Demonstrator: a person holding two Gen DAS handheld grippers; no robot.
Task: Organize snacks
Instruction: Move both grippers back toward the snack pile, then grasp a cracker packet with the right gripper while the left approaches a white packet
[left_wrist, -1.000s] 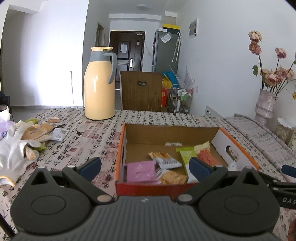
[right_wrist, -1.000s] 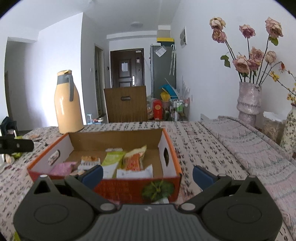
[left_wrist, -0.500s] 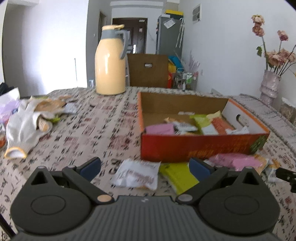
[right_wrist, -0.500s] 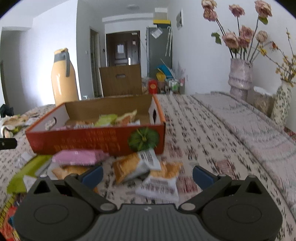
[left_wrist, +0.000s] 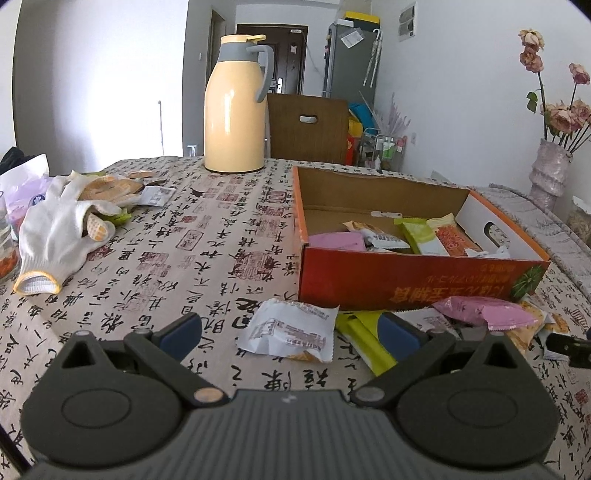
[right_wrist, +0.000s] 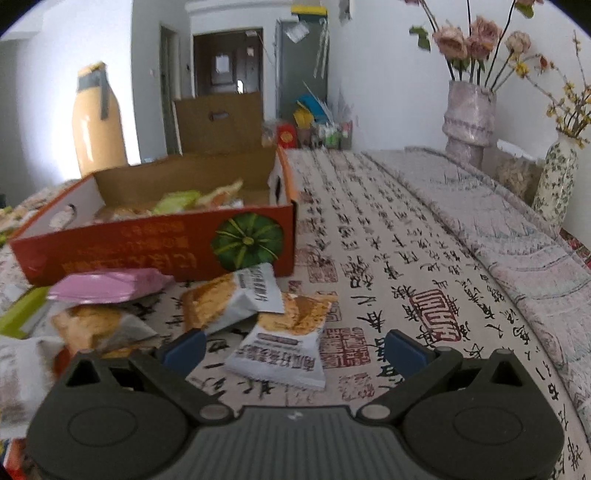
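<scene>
Lying loose on the tablecloth (left_wrist: 207, 236) before the box (left_wrist: 413, 284) are several snacks: a white packet (left_wrist: 291, 332) is framed by the spread left gripper (left_wrist: 290, 334), and another packet (right_wrist: 284, 347) by the right gripper (right_wrist: 293, 350), also spread and empty. More snacks are held in the box.

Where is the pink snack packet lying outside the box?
In both views the pink packet lies on the tablecloth just in front of the orange box, partly over other packets, beside the green packet.
</scene>
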